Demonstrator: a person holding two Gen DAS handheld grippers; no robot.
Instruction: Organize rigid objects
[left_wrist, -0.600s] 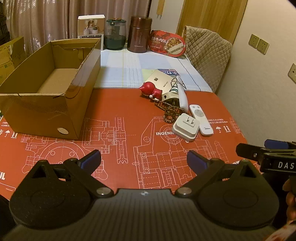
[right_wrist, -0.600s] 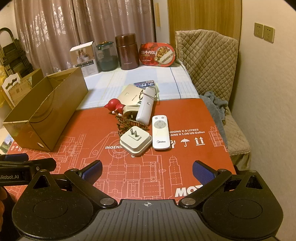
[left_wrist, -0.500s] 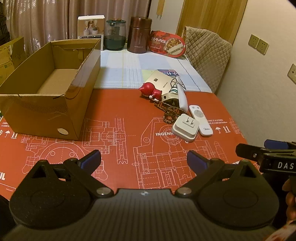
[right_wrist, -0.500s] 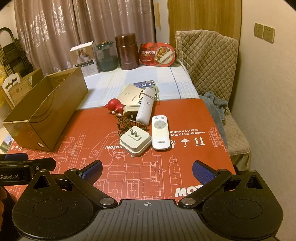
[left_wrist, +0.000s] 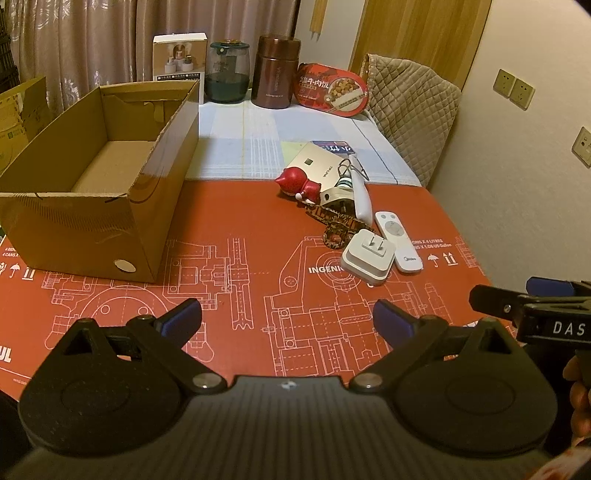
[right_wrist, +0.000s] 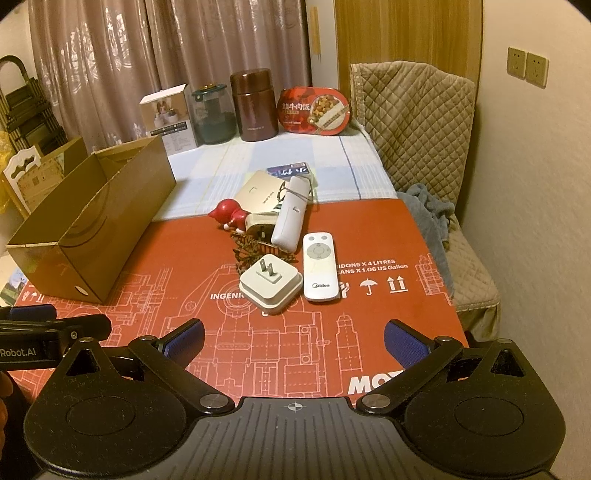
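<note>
While both tools hung low over the near edge of the red blueprint-printed mat, the rigid objects lay in one cluster on the mat's far right part, well ahead of the fingertips. Nearest stood a white square plug adapter, prongs upward, with a white Midea remote control just beside it on the right. Behind these lay a brown patterned strap, a white oblong device leaning across a beige gadget, a red figurine and a flat gold router box. An open brown cardboard box stood on the mat's left, well apart from the cluster; what it held could not be fully seen. The left gripper was spread wide and held nothing, the cluster lying ahead and to its right. The right gripper was likewise spread and unladen, the adapter lying almost straight ahead of it. Each tool appeared at the edge of the other's view. Along the table's far edge stood a white carton, a dark glass jar, a brown canister and a red food tray.
</note>
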